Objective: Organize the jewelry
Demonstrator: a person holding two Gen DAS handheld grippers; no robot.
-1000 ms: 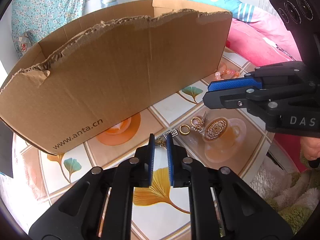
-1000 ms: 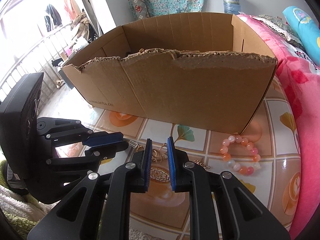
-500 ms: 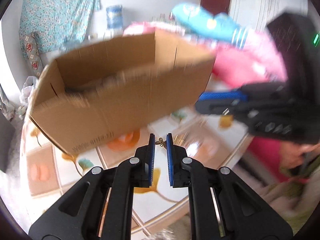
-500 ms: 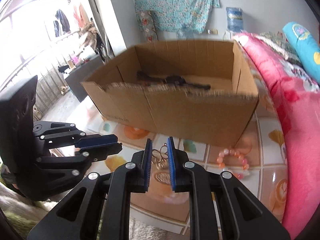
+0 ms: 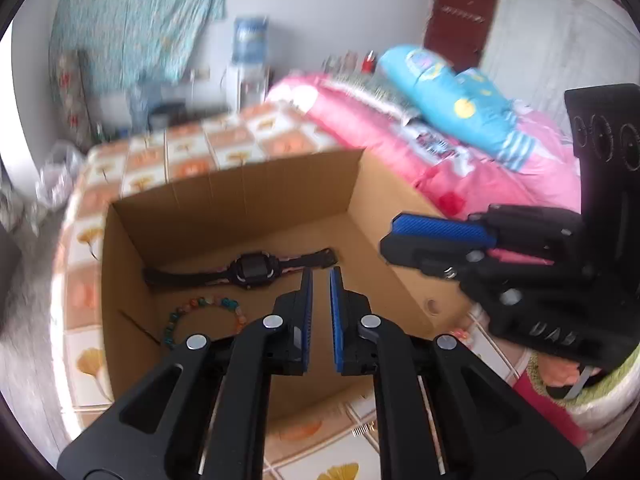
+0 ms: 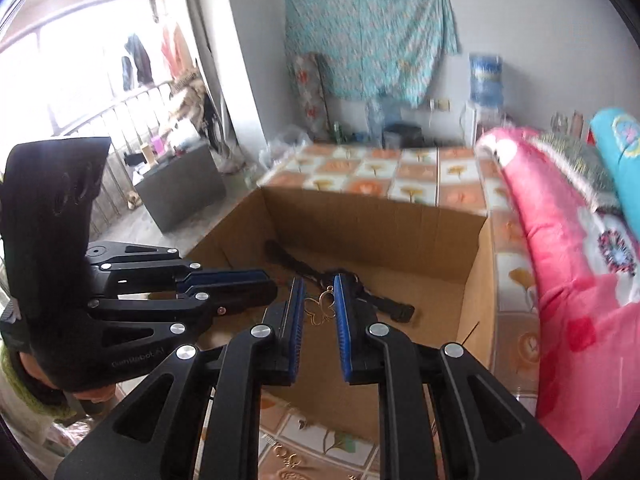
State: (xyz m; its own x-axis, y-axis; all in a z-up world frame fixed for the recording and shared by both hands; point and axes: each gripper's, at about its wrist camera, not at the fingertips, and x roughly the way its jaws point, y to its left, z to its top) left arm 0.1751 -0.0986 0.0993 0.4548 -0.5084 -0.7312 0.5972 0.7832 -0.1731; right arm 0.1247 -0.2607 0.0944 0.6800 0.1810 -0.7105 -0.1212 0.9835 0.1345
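The cardboard box (image 5: 248,216) holds a black watch (image 5: 250,269) and a bead bracelet (image 5: 202,314) on its floor. The right gripper (image 6: 319,306) is above the box, closed on a gold butterfly pendant (image 6: 320,309). The left gripper (image 5: 319,296), jaws just narrowed, nearly closed, shows nothing between its pads.

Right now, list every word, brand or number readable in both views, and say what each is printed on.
"GenRobot.AI": on the body of the left gripper, faint, in the right wrist view.
"DAS": on the body of the right gripper, blurred; the first letter is unsure.
Water jug label: too blurred to read.
Blue pillow print: too blurred to read.
Cardboard box: no print shows.
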